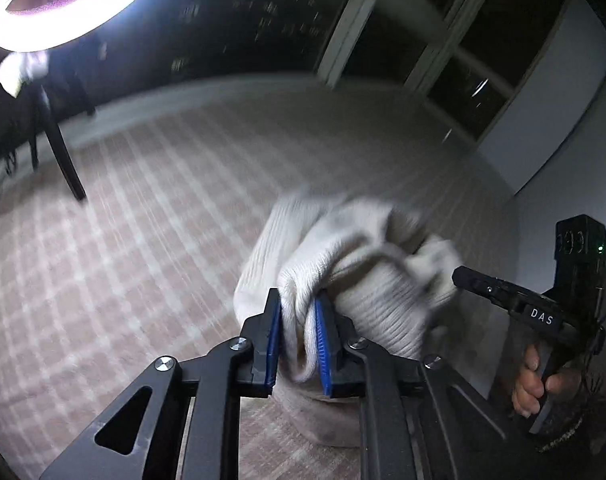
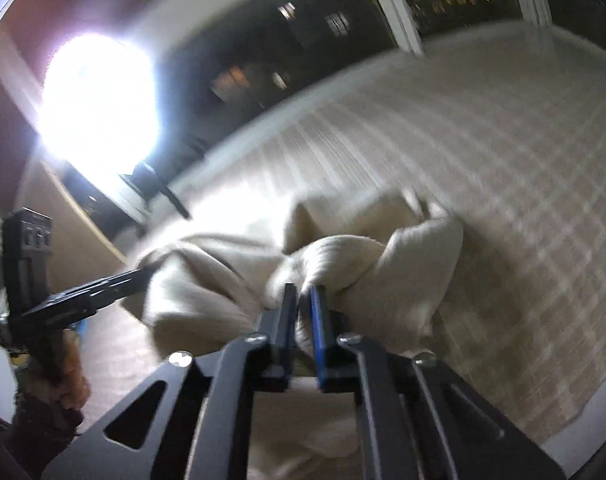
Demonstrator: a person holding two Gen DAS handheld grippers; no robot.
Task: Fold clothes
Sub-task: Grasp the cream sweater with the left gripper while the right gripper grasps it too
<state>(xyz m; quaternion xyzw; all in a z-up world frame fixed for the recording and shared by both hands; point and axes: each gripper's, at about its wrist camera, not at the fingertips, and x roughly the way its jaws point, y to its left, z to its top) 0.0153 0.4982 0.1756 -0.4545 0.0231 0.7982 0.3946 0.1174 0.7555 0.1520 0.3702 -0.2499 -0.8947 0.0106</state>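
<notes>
Left gripper (image 1: 297, 326) clamped on bunched sweater (image 1: 343, 256), centre-low frame. Right gripper (image 2: 303, 316) nearly closed, pinching same knit. Garment lifted over checked cloth (image 1: 123, 240). Advice: spread grippers apart, pull knit taut, lay flat before folding.

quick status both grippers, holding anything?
Left gripper: shut on the cream knit garment.
Right gripper: shut on the same garment, at another bunched fold.
</notes>
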